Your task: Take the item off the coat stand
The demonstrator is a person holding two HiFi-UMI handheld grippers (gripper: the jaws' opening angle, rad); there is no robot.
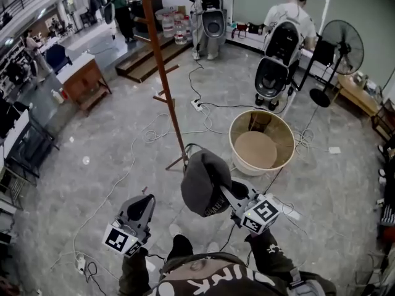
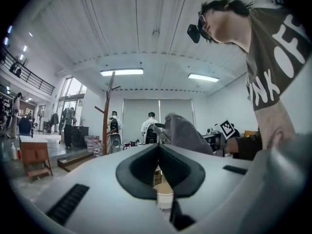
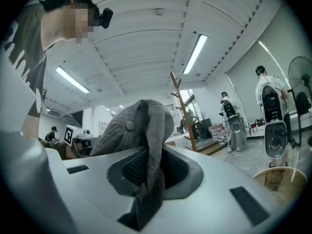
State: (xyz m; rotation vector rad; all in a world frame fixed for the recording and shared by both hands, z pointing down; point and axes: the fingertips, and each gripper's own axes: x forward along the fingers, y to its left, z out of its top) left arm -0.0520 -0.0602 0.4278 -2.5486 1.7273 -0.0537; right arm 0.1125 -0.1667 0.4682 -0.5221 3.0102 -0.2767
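Spreading across the whole head view is a grey stone floor (image 1: 111, 165) strewn with white and black cables (image 1: 133, 159). Out of it rises the wooden coat stand (image 1: 162, 60), a tall brown pole with short pegs sticking out at several heights; none of the pegs in view carries anything. It also shows in the left gripper view (image 2: 108, 111) and the right gripper view (image 3: 183, 111), standing well apart from both tools.

Right of the stand's foot sits a round, pale tub (image 1: 233, 142), open at the top with a tan bottom. A black pedestal fan (image 1: 342, 45) stands farther back on the right, and a small wooden table (image 1: 83, 79) on the left.

The grey cap (image 1: 203, 180) is off the stand. It hangs in the air in front of the person, near the foot of the pole and just beside the tub's near rim. The right tongs (image 1: 227, 193) are closed on it: in the right gripper view the cap's (image 3: 141, 126) fabric runs down between the two dark pads of the right tongs (image 3: 148, 169) and is pinched there, while the crown with its button bulges above the jaws.

The left tongs (image 1: 143, 203) are held low at the person's left, apart from the cap. In the left gripper view the left tongs (image 2: 158, 150) have their jaw tips together with nothing gripped, and the cap (image 2: 183, 133) shows beyond them to the right.

A white power strip (image 1: 197, 105) lies on the floor behind the stand.
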